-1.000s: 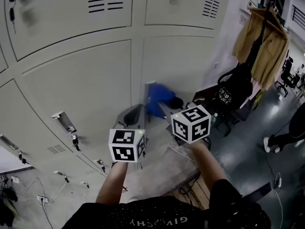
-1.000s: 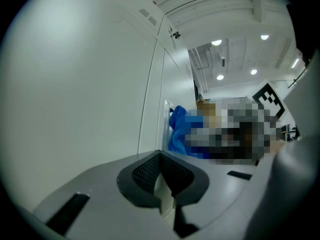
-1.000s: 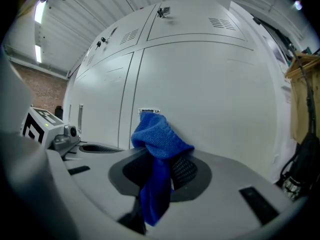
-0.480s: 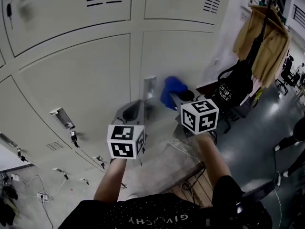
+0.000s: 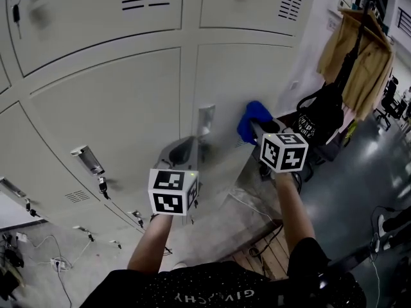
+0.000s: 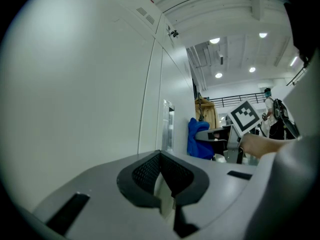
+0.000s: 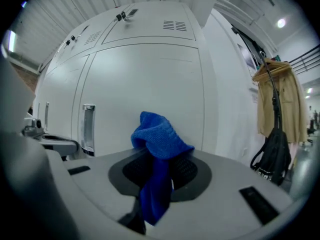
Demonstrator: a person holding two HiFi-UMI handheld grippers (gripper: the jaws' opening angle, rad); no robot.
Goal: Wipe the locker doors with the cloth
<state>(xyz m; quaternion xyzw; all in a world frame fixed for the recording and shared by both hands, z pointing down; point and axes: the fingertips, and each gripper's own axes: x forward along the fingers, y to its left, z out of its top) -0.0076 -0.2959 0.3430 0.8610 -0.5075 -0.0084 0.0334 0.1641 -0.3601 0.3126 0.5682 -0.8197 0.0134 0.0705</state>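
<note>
A blue cloth (image 5: 253, 120) is pinched in my right gripper (image 5: 257, 128), bunched above the jaws (image 7: 159, 143) and hanging down between them. It is held up against the lower right locker door (image 5: 241, 76), to the right of a metal handle (image 5: 205, 119). My left gripper (image 5: 183, 151) hovers lower and to the left, near the seam between two doors, its jaws shut with nothing in them (image 6: 162, 196). From the left gripper view the cloth (image 6: 198, 139) and the right gripper show ahead beside the handle (image 6: 167, 125).
Pale grey locker doors (image 5: 109, 101) with vents and key locks (image 5: 87, 161) fill the view. At the right a tan coat (image 5: 356, 56) and a black bag (image 5: 318, 117) hang over a chair. Cables (image 5: 58, 265) lie on the floor at lower left.
My right gripper has carried the blue cloth to the right and slightly up across the locker door, from left of the handle to right of it. The left gripper has barely moved.
</note>
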